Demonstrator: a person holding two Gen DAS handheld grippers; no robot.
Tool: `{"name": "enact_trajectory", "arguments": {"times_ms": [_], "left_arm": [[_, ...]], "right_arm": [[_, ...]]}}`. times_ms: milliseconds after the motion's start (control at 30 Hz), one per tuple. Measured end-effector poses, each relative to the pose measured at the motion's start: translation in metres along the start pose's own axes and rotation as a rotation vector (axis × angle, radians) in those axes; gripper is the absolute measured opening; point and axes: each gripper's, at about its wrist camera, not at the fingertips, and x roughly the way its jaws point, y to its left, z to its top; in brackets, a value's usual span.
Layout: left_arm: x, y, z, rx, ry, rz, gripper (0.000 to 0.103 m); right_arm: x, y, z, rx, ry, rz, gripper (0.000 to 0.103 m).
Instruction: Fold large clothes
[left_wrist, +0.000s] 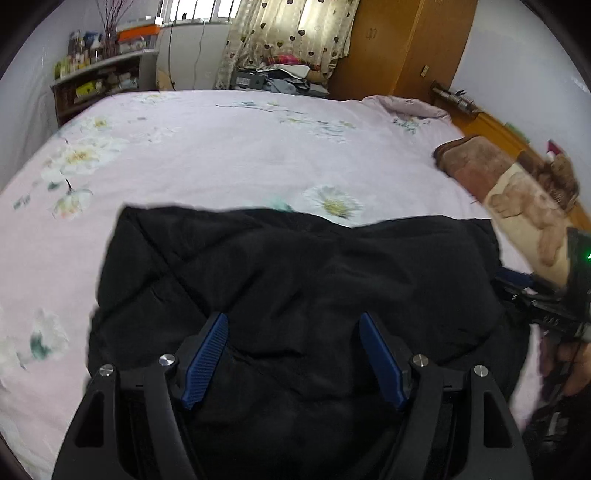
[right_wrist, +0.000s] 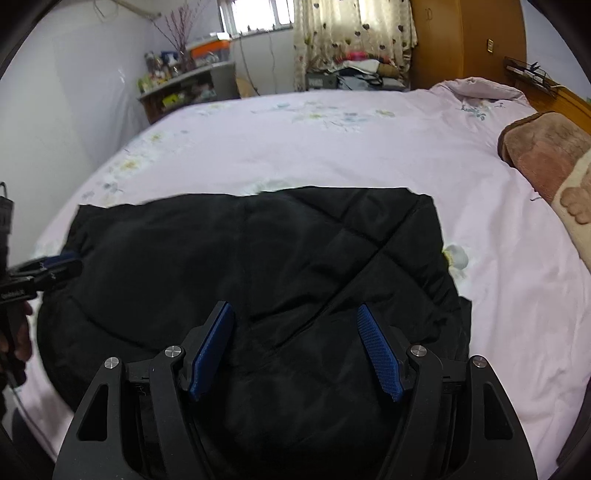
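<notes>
A large black quilted garment (left_wrist: 295, 280) lies folded into a rough rectangle on the near part of the pink floral bed (left_wrist: 229, 147); it also shows in the right wrist view (right_wrist: 258, 258). My left gripper (left_wrist: 293, 321) is open and empty, hovering over the garment's near half. My right gripper (right_wrist: 295, 314) is open and empty over the garment too. The right gripper shows at the garment's right edge in the left wrist view (left_wrist: 517, 284), and the left gripper at its left edge in the right wrist view (right_wrist: 62, 262).
A folded brown and cream blanket (left_wrist: 491, 177) lies at the bed's right side, also in the right wrist view (right_wrist: 546, 155). A cluttered shelf (left_wrist: 99, 77), a curtain (left_wrist: 288, 33) and a wooden wardrobe (left_wrist: 399, 44) stand beyond the bed.
</notes>
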Motion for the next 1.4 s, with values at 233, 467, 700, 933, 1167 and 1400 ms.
{"name": "enact_trajectory", "arguments": {"times_ms": [233,467,700,933,1167,1400], "left_arm": [[0.034,0.017,0.019,0.036,-0.012,0.111,0.076],[0.071,0.046,0.023,-0.056,0.014,0.116,0.078],[0.085,0.053,0.017,-0.096,-0.007,0.121,0.078],[0.086,0.051,0.021,-0.09,0.01,0.145,0.078],[0.039,0.024,0.039,-0.046,-0.021,0.131,0.077],[0.035,-0.042,0.037,0.093,-0.042,0.027,0.077]], "right_arm": [[0.036,-0.014,0.021,-0.007,0.025,-0.038,0.07],[0.076,-0.037,0.027,0.094,0.101,-0.058,0.07],[0.097,-0.048,0.019,0.146,0.121,-0.076,0.07],[0.098,-0.047,0.021,0.148,0.131,-0.098,0.07],[0.041,-0.02,0.042,0.111,0.046,-0.104,0.07],[0.032,0.046,0.04,0.013,0.043,0.037,0.07]]}}
